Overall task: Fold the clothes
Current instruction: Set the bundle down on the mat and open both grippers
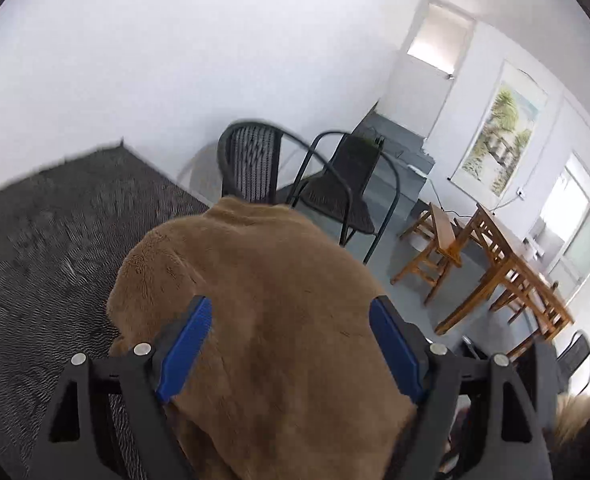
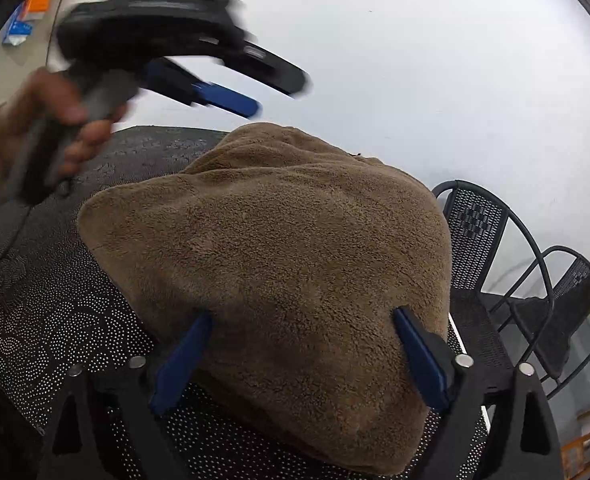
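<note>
Looks like the closing stage of the fold: brown fleece garment (image 2: 275, 240) already gathered into 1 thick, rounded bundle, lying on the black perforated tabletop (image 2: 75, 320) close to its right edge, with the 2 black chairs (image 1: 251, 160) just beyond. Right gripper (image 2: 303, 314) spread wide, 1 blue pad on either side of the bundle's near end, straddling the fabric rather than pinching it. Left gripper (image 1: 291, 304) likewise spread and empty, held by a hand (image 2: 55, 120) clear above the tabletop's left part, apart from the fleece, blurred in the right wrist view. Judged from this, release of the last fold rather than a fresh grasp. Next probably calls for lifting the right pads straight off without dragging the top layer, then checking the bundle's outline; plush, springy fleece likely to bulge or creep open, so perhaps a light press or a tuck of the loose near corner.
</note>
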Motion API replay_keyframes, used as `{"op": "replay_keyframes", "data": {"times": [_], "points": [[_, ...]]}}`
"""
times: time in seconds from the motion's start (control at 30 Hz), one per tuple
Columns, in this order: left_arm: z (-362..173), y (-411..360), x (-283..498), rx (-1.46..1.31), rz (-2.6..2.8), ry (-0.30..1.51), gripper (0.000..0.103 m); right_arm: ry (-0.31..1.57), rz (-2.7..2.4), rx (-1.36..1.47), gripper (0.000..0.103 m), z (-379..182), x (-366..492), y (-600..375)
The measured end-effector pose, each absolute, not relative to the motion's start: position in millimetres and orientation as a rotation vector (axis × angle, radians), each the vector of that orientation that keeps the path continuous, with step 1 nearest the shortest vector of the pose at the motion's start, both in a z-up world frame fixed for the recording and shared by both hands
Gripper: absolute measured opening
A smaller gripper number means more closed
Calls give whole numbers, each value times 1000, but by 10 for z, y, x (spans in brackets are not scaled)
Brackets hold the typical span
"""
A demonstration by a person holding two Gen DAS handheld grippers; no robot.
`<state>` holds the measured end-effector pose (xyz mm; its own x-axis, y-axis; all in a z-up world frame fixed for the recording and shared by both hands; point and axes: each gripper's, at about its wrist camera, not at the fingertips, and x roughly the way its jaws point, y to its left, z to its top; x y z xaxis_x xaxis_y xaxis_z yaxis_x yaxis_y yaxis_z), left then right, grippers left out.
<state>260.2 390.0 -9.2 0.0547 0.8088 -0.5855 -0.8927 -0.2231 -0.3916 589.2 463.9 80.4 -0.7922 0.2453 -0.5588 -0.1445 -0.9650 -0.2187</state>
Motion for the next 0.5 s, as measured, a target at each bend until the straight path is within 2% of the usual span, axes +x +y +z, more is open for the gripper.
{"op": "replay_keyframes", "data": {"times": [0.17,0.5], "points": [[-462,4114,2373,-990,1572,157,84,-246,2789,-887,102,790,5901,4636],[-661,4028,2317,-982,1536,130,84,-237,2778,-904,102,843,5856,4563]]}}
